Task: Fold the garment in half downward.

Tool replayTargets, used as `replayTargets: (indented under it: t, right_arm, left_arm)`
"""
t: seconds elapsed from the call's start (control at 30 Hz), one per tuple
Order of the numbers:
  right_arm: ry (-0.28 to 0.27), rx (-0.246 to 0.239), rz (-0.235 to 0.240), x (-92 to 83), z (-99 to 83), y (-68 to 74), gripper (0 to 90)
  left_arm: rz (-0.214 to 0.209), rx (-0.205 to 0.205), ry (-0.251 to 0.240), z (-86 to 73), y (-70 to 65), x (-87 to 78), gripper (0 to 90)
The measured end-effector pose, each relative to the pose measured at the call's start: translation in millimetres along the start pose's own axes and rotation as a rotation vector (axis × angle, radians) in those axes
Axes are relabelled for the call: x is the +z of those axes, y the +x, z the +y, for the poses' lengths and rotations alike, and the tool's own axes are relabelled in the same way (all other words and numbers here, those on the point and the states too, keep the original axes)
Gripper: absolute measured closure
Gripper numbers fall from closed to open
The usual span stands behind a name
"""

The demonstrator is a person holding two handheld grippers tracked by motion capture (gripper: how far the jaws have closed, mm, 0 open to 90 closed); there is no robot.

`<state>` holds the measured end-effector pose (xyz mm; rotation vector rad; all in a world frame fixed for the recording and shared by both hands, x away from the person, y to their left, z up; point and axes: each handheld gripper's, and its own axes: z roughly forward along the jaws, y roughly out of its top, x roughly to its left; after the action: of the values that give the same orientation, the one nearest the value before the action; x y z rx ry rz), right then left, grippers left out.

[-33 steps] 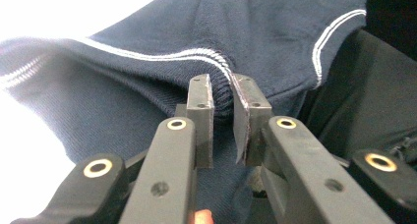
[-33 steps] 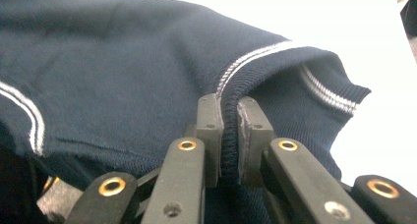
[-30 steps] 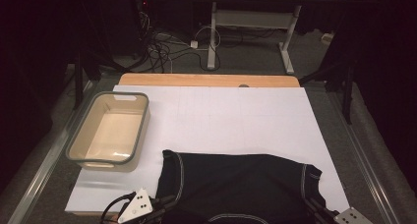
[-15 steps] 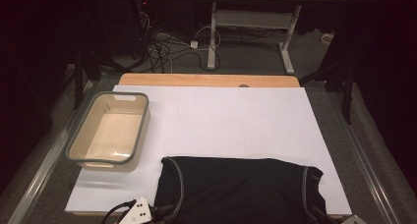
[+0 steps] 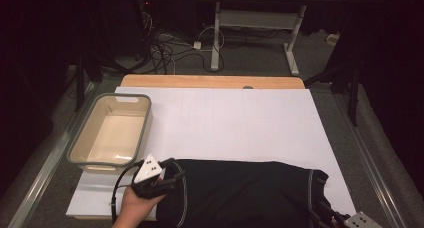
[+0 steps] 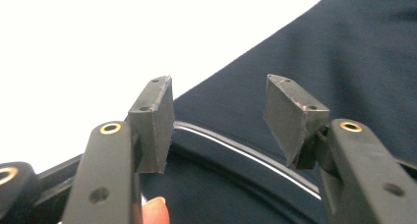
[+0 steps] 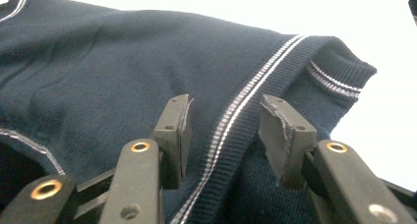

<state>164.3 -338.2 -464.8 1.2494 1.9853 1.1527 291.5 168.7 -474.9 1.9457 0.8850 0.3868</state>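
White sheeting covers the table (image 5: 240, 123), with cables on the dark floor beyond. A navy sweater (image 5: 245, 193) lies flat along the near edge, its long axis running from the left gripper (image 5: 175, 178) to the right gripper (image 5: 325, 213). Both grippers' jaws have just been opening and now stand apart over its striped trim, gripping nothing. It looks spread and released; folding it, or moving it to the bin (image 5: 80, 148) beyond the left gripper, seems undone.

The dark garment (image 5: 245, 193) and right gripper (image 5: 334, 219) are cut off by the high view's bottom edge.
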Motion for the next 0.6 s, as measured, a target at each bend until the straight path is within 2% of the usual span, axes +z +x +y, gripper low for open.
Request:
replayTargets:
  t: [0.1, 0.27, 0.3, 0.4, 0.53, 0.6]
  right_arm:
    - [0.001, 0.004, -0.005, 3.5, 1.9, -3.2, 56.1]
    - [-0.008, 0.020, -0.027, 12.5, 11.9, -13.7, 54.5]
    - [-0.011, 0.022, -0.032, 15.3, 15.6, -16.5, 54.2]
    - [-0.014, 0.025, -0.066, 30.4, 33.5, -29.7, 51.5]
    - [0.007, 0.045, -0.116, 53.4, 57.1, -47.0, 49.0]
    - [0.036, 0.071, -0.143, 66.1, 64.4, -57.3, 45.6]
  left_arm:
    - [0.039, -0.020, 0.043, 1.9, 10.8, 15.3, 31.6]
    - [0.092, -0.098, 0.145, -0.6, 23.7, 30.2, 31.2]
    - [0.079, -0.126, 0.162, -0.7, 27.0, 31.5, 31.1]
    - [0.065, -0.170, 0.208, -1.1, 29.8, 33.7, 29.6]
    - [0.062, -0.177, 0.213, -2.2, 30.8, 34.2, 32.1]
    - [0.041, -0.184, 0.205, -3.2, 32.5, 33.0, 37.2]
